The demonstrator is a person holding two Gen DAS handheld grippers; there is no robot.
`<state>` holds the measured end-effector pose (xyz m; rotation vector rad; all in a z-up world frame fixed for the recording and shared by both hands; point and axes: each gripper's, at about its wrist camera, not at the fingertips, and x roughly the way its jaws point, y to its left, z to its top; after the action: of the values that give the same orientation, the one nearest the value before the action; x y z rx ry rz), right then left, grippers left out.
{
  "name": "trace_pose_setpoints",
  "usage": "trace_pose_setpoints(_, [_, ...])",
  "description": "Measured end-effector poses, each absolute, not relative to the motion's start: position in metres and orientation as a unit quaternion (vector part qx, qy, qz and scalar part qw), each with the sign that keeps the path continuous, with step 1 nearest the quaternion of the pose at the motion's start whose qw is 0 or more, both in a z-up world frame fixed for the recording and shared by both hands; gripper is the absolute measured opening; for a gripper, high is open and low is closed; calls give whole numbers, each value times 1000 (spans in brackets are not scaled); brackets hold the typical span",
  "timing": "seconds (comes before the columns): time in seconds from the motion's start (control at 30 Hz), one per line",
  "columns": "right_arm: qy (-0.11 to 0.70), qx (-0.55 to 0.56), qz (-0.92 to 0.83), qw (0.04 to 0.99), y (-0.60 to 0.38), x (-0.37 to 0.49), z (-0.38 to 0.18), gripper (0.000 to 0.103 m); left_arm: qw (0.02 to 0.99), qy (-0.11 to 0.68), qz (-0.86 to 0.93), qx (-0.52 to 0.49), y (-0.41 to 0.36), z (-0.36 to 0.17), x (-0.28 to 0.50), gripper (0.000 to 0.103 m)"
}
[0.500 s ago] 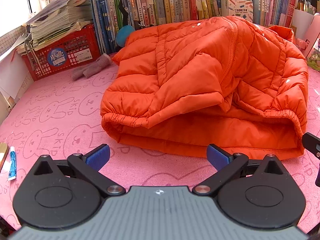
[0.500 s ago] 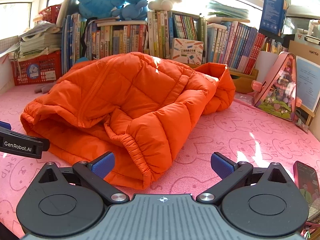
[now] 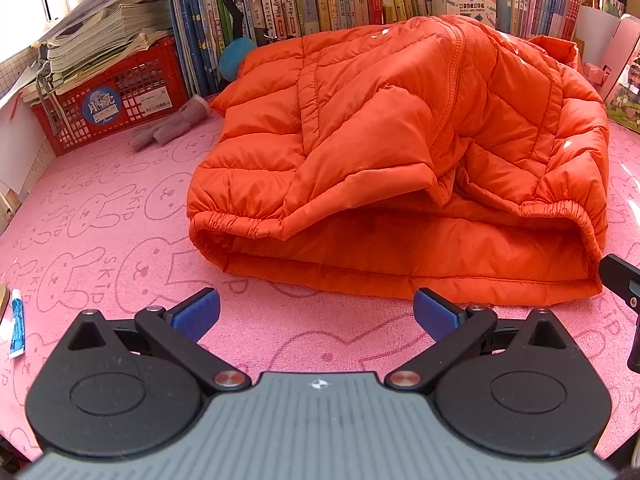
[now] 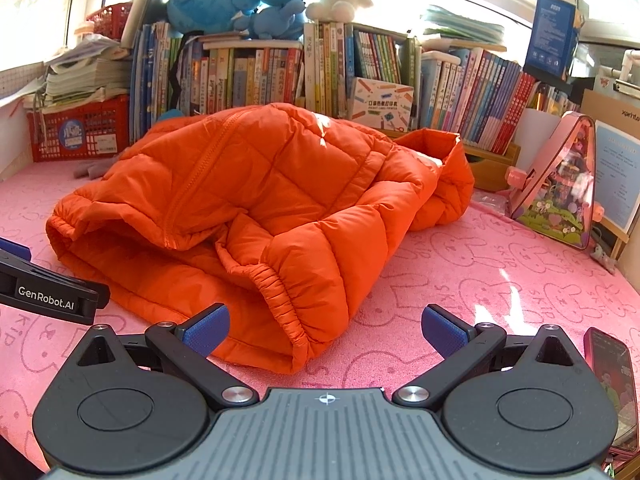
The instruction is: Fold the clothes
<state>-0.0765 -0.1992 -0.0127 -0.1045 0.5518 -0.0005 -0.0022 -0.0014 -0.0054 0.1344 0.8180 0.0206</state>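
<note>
Left gripper [image 3: 316, 312] is seen with jaws spread wide, nothing held between the blue pads [image 3: 198, 314]. Right gripper [image 4: 326, 328] likewise spread wide, nothing held.

Orange puffer jacket [image 3: 400, 152] is laid in a bulky, partly folded heap on the pink bunny-print mat [image 3: 100, 220]. From the left gripper it is located just ahead and slightly to the right; its hem edge is near the right pad, contact not confirmed. From the right gripper, the jacket [image 4: 260, 208] is located ahead and to the left; an elastic cuff [image 4: 280, 292] is seen just ahead of the left pad [image 4: 206, 328], with fabric passing behind that pad. Touching cannot be told.

Left gripper's finger is visible at the right gripper's far left.

Background: book row [image 4: 360, 76] behind the jacket, red basket [image 3: 108, 100] far left of the left gripper, grey glove [image 3: 168, 130] beside the basket, phone [image 4: 612, 384] at the right gripper's right edge.
</note>
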Motion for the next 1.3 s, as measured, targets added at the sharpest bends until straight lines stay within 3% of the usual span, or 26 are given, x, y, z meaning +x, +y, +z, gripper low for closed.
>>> trace_pose_setpoints(1.3, [285, -77, 17, 955, -193, -74, -15, 103, 905, 419, -10, 68, -2, -13, -1, 103])
